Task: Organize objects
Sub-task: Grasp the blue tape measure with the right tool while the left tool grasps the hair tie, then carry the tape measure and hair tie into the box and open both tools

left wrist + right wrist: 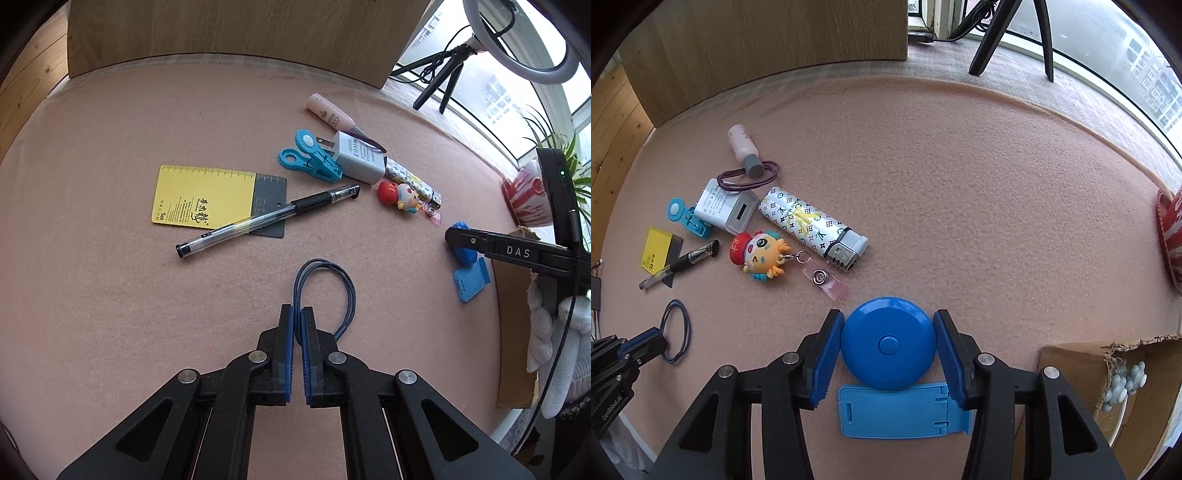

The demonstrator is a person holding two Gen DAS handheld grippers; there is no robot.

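Observation:
My left gripper (298,314) is shut on a blue elastic band (325,284) that loops out ahead of it on the pink felt; the band also shows in the right wrist view (676,325). My right gripper (889,332) is open, its jaws on either side of a round blue tape measure (889,345), close to its edges. A light blue phone stand (901,411) lies flat just behind the tape measure. The right gripper also shows at the right of the left wrist view (458,236).
Ahead lie a pen (266,219) on a yellow card (207,199), a blue clip (310,157), a white charger (356,157), a patterned lighter (812,229), a doll keychain (761,254) and a small bottle (744,149). A cardboard box (1071,373) stands at the right.

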